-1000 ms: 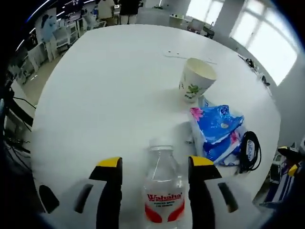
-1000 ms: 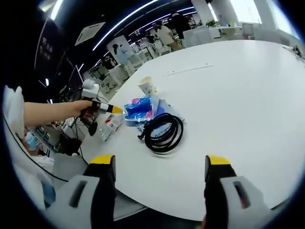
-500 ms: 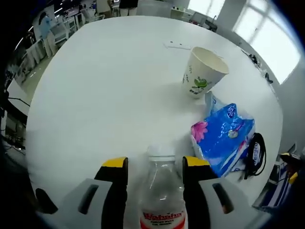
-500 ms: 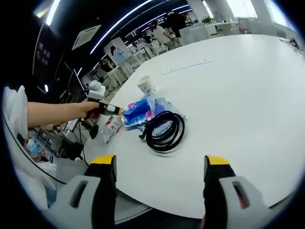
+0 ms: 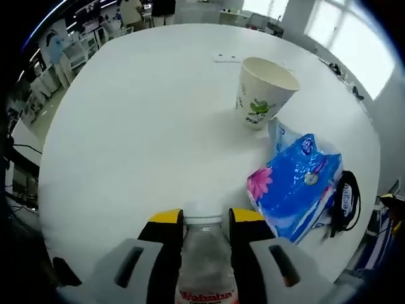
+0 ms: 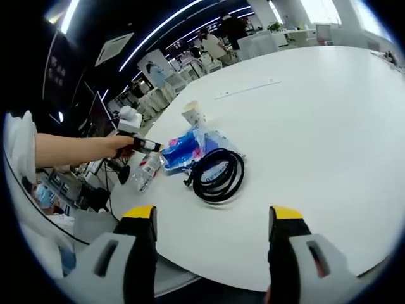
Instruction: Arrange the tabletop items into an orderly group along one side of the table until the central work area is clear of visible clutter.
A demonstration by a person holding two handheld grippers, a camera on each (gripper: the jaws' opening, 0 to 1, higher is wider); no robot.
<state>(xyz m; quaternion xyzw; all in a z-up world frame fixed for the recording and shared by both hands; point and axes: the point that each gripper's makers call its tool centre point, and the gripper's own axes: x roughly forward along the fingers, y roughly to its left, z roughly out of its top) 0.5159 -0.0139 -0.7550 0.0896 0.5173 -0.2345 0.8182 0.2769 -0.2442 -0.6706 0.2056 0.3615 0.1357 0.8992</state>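
Left claw: jaws have drawn in over the last second, from standing wide of the bottle to pressing on its neck from both sides. Now clamped on the bottle just under the cap. Red label band shows low between the jaws. The bottle has also slid closer to the camera, so the claw has pushed forward along it while closing.

In the right gripper view the same grip shows from afar: a hand holds the left claw at the bottle, which stands at the worktop edge, just beside the blue pack.

Landmark: the blue pack. Cup stands upright beyond it, near but apart. Black cable coil lies against the pack's far side from the bottle; in the right gripper view the coil touches or overlaps the pack. A thin flat strip lies past the cup, well apart from the pack.

Right claw: jaws spread wide, nothing between them, hovering off the worktop edge, well apart from the pack. No change in its spread.

Meaning for the task: the grasp step on the bottle looks complete; lift or slide comes next, judging by the firm hold. Pack, cup, coil and bottle already cluster near one edge, and the middle of the worktop reads mostly bare. Remaining work seems to be tightening the row, and perhaps the stray strip.

Risk: a light plastic bottle held by the neck may swing when raised.
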